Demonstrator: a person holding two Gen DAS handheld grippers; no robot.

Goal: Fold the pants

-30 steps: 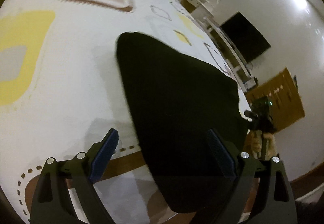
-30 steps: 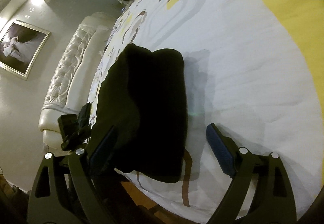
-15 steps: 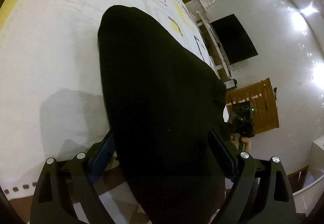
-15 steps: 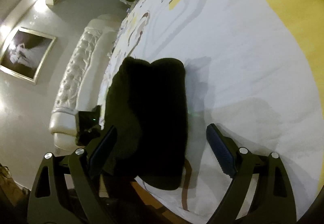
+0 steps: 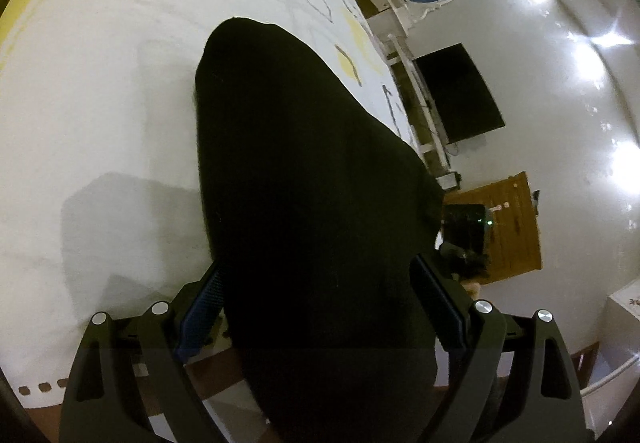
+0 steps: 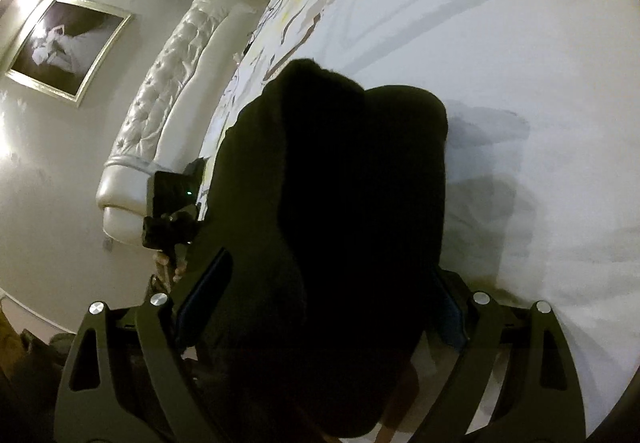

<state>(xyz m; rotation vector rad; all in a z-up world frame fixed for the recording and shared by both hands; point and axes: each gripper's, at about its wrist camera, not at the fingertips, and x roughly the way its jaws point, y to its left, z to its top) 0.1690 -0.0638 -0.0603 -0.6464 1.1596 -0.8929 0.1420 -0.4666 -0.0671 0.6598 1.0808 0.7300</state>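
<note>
Item: black pants (image 5: 304, 179), lying on a bed with a white patterned cover (image 5: 100, 103), near its edge, in a narrow, apparently already doubled bundle.

Step in hand (a judgement): both grippers line up on the near end of the pants for a grasp, ahead of a further fold.

Left gripper (image 5: 316, 303): jaws wide apart, straddling the near end of the cloth; the blue pads sit at either flank, and no pinch is visible. Released.

Right gripper (image 6: 326, 303): jaws wide but closing, with the pants between them; the cloth fills the gap, and whether the pads already press on it cannot be told.

Next move calls for: both jaws to close on all layers of the near edge together, then a level lift and carry toward the far end (image 6: 352, 95), so the layers do not slide apart.

Surroundings, left to right: framed picture (image 6: 64, 47), white tufted headboard (image 6: 160, 115), dark wall screen (image 5: 460, 95), wooden door (image 5: 508, 223).

Obstacles: none on the cover beyond the pants (the bed's edge is close, so slack cloth may slip off).
</note>
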